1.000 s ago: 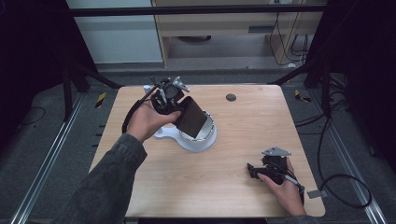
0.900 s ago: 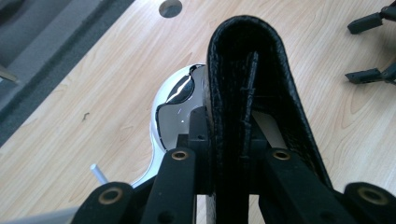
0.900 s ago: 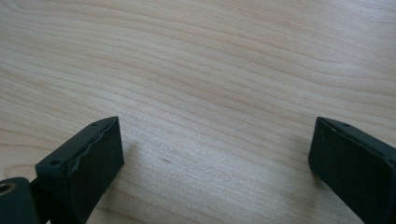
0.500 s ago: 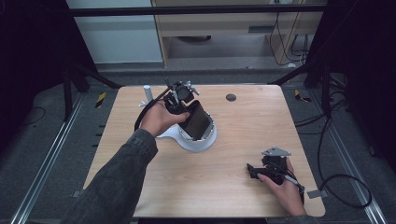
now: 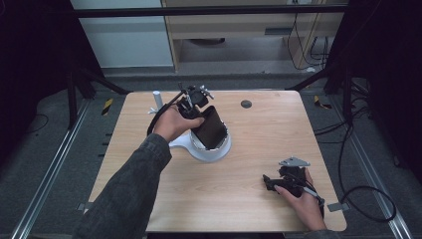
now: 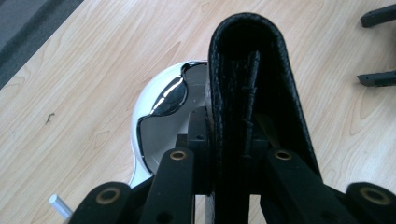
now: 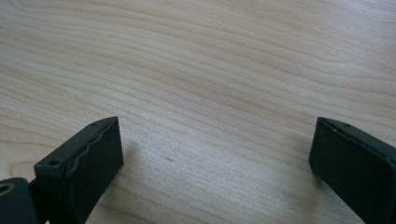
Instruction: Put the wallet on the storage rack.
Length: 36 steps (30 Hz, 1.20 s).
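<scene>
A black leather case (image 5: 211, 128) stands tilted with its lower end inside a white round dish (image 5: 209, 152) near the table's middle. My left gripper (image 5: 199, 117) is shut on the case's upper end, with the person's hand behind it. In the left gripper view the jaws (image 6: 231, 135) clamp the case (image 6: 247, 56) from both sides above the dish's shiny inside (image 6: 159, 126). My right gripper (image 5: 271, 183) lies on the table at the front right, open, with bare wood between its jaws (image 7: 215, 154). Its jaw tips (image 6: 378, 46) also appear in the left gripper view's upper right corner.
A small white cylinder (image 5: 158, 98) stands at the table's back left. A dark round hole (image 5: 246, 104) sits near the back edge. Black frame posts and cables (image 5: 358, 164) flank the wooden table (image 5: 149, 199).
My left gripper has moved right and down with the black case, bringing it into the white dish and uncovering the small white cylinder. The right gripper has stayed put.
</scene>
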Tool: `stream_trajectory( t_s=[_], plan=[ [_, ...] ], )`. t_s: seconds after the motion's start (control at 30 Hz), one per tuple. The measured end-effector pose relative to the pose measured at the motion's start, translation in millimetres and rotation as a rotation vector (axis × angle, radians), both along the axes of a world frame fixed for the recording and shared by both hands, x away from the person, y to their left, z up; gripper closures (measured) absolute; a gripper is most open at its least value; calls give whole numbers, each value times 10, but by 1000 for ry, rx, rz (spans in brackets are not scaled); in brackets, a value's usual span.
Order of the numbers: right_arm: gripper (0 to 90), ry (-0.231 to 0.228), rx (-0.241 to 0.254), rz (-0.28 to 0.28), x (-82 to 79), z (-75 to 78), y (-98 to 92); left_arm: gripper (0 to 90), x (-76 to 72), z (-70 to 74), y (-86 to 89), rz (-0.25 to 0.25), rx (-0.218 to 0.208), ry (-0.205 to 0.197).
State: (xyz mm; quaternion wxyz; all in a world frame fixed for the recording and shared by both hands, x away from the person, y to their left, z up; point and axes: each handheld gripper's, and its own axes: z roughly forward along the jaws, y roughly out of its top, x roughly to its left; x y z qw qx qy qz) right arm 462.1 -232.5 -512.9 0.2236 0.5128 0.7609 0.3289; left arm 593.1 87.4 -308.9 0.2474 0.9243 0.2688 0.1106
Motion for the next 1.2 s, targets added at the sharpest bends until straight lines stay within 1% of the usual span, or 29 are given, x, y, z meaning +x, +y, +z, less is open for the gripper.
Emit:
stream_trajectory(
  t_s=[0.1,0.2,0.33,0.4,0.53,0.67,0.73,0.77,0.83,0.9,1.07,1.2],
  plan=[
    [31,2,2,-1,-2,0,2,750,9,6,30,11,-11,-17],
    [31,1,0,-1,-1,0,2,695,-1,39,63,34,-24,-57],
    [31,4,-1,0,-5,4,2,682,-34,82,111,46,-45,-86],
    [31,2,-2,0,-4,2,1,678,-50,101,141,54,-48,-96],
    [31,1,-4,2,-6,2,1,670,-85,135,212,83,-57,-127],
    [31,1,-4,2,-7,2,3,677,-112,153,285,106,-62,-139],
    [30,2,-4,1,-7,1,5,703,-121,164,322,115,-73,-146],
    [30,1,-5,1,-7,1,5,713,-121,165,330,118,-80,-146],
    [30,1,-5,1,-7,1,6,742,-118,167,332,118,-79,-147],
    [30,2,-4,1,-7,1,6,753,-109,166,324,120,-86,-149],
    [30,1,-5,2,-7,1,6,740,-91,163,333,124,-92,-150],
    [30,1,-5,4,-7,1,6,693,-107,168,352,119,-92,-158]
  ],
)
